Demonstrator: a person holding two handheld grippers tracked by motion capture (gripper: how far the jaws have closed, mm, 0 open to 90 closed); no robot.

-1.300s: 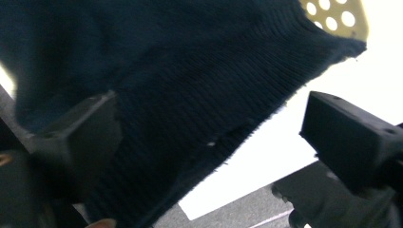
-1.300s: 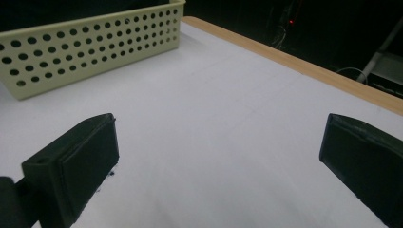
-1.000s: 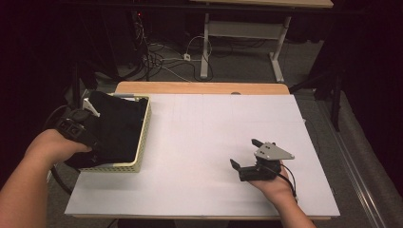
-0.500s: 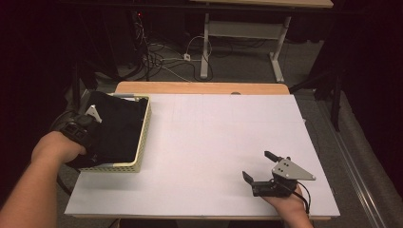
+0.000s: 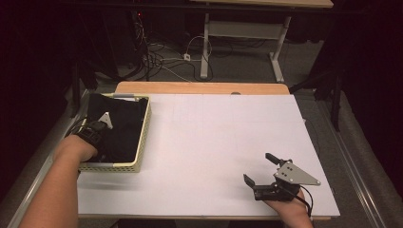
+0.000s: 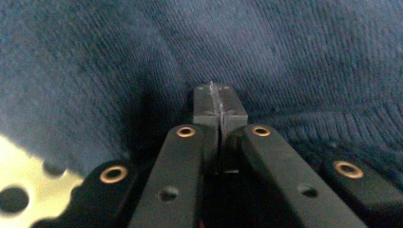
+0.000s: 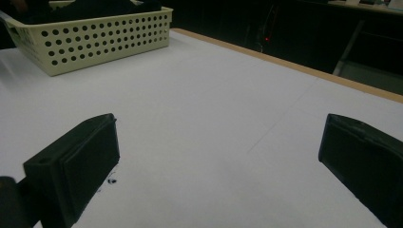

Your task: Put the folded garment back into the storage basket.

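Note:
A pale yellow perforated basket (image 5: 143, 137) stands at the table's left and holds a dark blue knit cloth (image 5: 127, 122). My left gripper (image 5: 105, 125) is sunk into the basket near its left side, its grey plate showing above the cloth. In the left gripper view its jaws are pressed together at the tips (image 6: 220, 102), and the cloth (image 6: 309, 57) puckers in a fold around them. My right gripper (image 5: 260, 169) rests low over the white table (image 5: 209, 137) near the front right corner, open, with nothing between its fingers (image 7: 90, 142).
The basket's wall (image 7: 95, 42) shows far off in the right gripper view. Bare white tabletop lies between the basket and the right gripper. A wooden strip (image 5: 199, 88) edges the far side. Cables and a desk frame lie on the floor beyond.
My left hand has sunk deeper into the basket onto the cloth. The right gripper has slid right and toward the front edge, then stopped there.

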